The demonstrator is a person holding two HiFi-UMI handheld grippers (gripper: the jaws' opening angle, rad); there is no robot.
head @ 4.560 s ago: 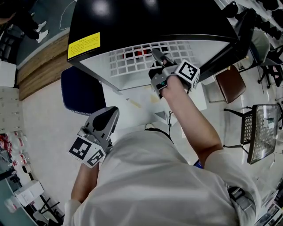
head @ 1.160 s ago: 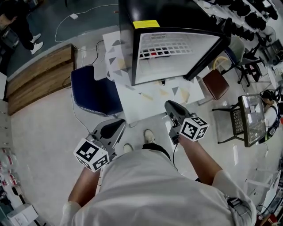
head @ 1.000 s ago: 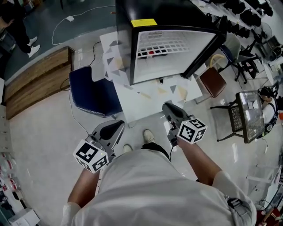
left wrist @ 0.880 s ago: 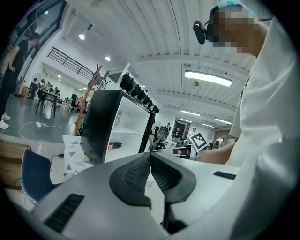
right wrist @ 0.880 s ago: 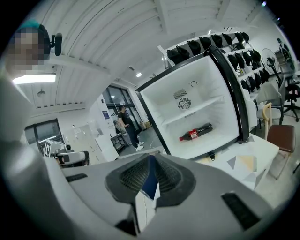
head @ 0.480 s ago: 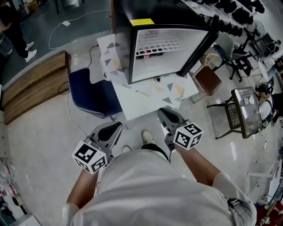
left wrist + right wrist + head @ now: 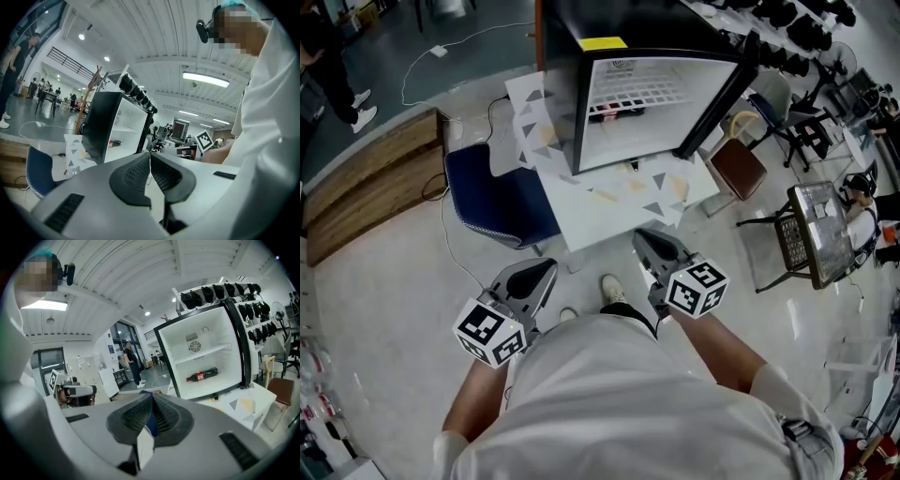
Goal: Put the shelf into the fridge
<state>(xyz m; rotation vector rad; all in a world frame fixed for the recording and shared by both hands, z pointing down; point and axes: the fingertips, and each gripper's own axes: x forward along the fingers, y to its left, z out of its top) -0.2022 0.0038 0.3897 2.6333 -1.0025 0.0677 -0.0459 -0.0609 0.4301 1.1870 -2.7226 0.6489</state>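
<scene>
Grey moulded jaws of the right gripper (image 7: 151,394) have just been closing. They now meet tip to tip with nothing between them; only a sliver of background shows through lower down. The left gripper (image 7: 150,154) is likewise pinched together and empty. Both are held close in front of the person's body, pointing toward the fridge (image 7: 213,336) but well apart from it. A white mat (image 7: 619,202) with triangle patches lies in between, and a blue chair (image 7: 497,202) stands to its left. The fridge door (image 7: 712,94) is swung open to the right. The shelf (image 7: 652,92), a white wire grid, sits inside the fridge across its upper part, seemingly level, though the view is distant. Below it a bottle (image 7: 202,375) lies on its side.
</scene>
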